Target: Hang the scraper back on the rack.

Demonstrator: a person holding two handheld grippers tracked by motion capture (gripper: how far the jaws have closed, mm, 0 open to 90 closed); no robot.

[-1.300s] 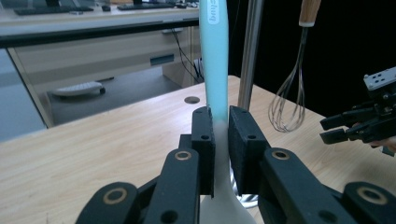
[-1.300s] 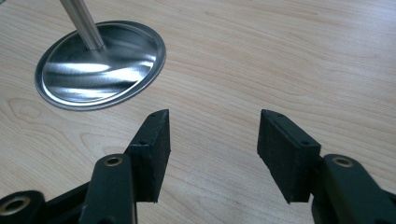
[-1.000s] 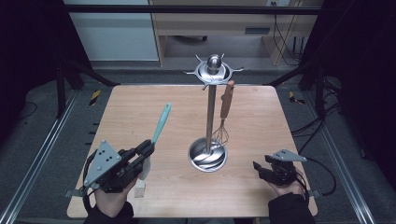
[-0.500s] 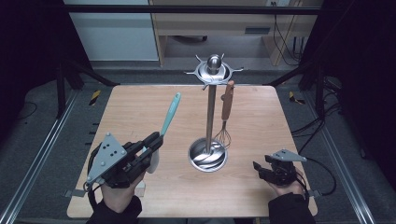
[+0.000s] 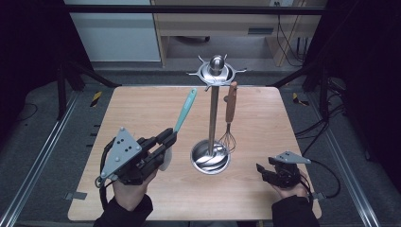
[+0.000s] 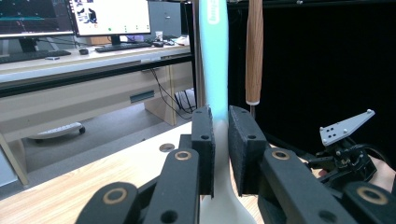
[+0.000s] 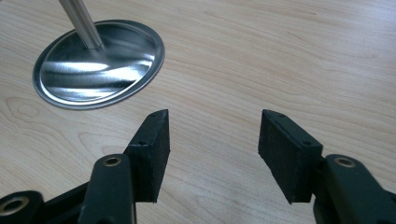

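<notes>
A spatula (image 5: 184,111) with a teal handle and a white blade is held up off the table, handle pointing up and away, by my left gripper (image 5: 166,142), which is shut on its neck. In the left gripper view the two pads clamp the spatula (image 6: 215,60) just below the teal handle. A steel utensil stand (image 5: 213,113) rises from a round base (image 5: 210,157) at the table's middle. A whisk (image 5: 230,116) with a wooden handle hangs from its top ring. My right gripper (image 5: 261,171) rests low at the front right, open, nothing between its jaws (image 7: 212,149).
The wooden table (image 5: 142,109) has dark floor and metal rails on both sides. The stand's base (image 7: 100,60) lies just ahead-left of the right gripper. A desk with monitors (image 6: 93,18) stands beyond the table.
My left gripper has lifted the spatula and carried it right, toward the stand; the handle now tilts closer to the pole. The right gripper has not moved.
</notes>
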